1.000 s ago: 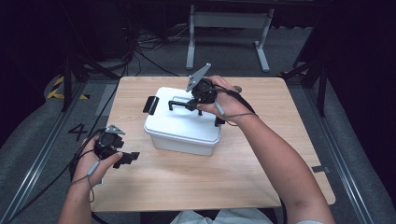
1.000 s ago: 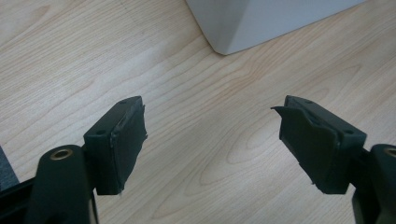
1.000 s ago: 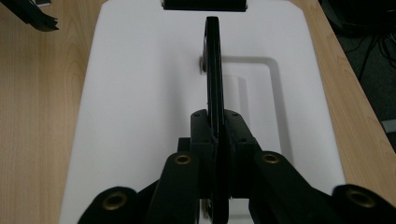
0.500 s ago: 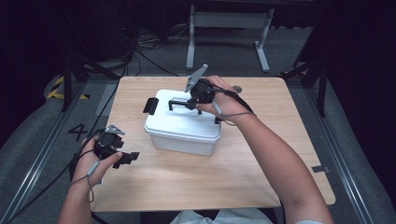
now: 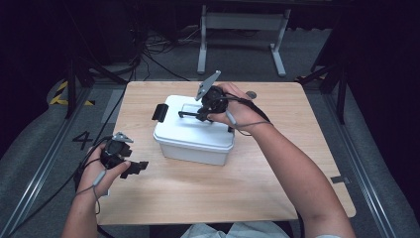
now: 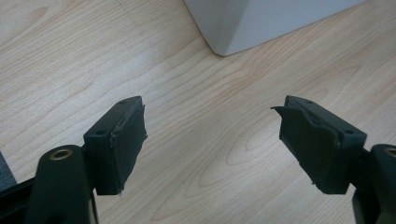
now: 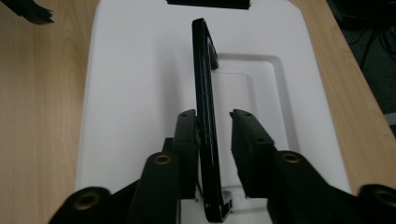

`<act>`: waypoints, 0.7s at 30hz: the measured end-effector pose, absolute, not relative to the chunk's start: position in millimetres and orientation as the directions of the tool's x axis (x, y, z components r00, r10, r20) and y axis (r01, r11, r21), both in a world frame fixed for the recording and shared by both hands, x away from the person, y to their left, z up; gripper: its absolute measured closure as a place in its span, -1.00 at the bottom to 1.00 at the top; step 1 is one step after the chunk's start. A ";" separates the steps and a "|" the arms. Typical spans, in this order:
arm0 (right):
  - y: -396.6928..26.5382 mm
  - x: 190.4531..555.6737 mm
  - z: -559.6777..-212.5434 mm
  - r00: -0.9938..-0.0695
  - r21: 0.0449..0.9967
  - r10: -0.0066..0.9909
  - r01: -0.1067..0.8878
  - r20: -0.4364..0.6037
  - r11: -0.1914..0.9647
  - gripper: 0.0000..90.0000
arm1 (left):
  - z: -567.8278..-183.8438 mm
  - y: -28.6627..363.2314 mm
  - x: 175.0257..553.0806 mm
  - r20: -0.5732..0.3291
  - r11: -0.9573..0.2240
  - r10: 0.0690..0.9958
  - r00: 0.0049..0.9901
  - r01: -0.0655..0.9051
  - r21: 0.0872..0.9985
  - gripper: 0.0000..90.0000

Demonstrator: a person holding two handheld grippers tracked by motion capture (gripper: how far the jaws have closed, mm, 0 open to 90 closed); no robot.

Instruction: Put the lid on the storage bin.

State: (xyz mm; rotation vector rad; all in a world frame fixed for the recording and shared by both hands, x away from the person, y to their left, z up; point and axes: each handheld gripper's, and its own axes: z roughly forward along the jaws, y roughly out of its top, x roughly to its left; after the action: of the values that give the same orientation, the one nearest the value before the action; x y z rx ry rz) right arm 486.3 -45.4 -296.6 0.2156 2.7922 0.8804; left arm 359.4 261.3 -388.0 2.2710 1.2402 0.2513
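The white box [image 5: 193,133] sits mid-worktop [image 5: 277,178] with its black handle [image 7: 205,121] upright between the right gripper [image 7: 214,140] jaws, which have just been opening to release it, while the left gripper [image 6: 212,149] waits wide apart, empty, beside the box.

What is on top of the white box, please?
A black handle stands upright on the lid of the white box, between the pads of the right claw, which has just been opening. What is inside the box cannot be seen; the lid covers it.
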 end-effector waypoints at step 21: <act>-89.5 459.0 -256.4 -0.938 0.685 0.328 0.166 -0.112 0.710 0.10 | -387.4 263.8 354.4 -0.088 -0.423 0.831 0.548 0.728 0.540 -0.48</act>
State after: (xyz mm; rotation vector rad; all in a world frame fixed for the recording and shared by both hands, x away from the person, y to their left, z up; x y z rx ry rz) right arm 459.0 -89.5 -256.4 0.3946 2.6913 1.0458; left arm 354.4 263.8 -387.4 2.2599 1.2548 0.2600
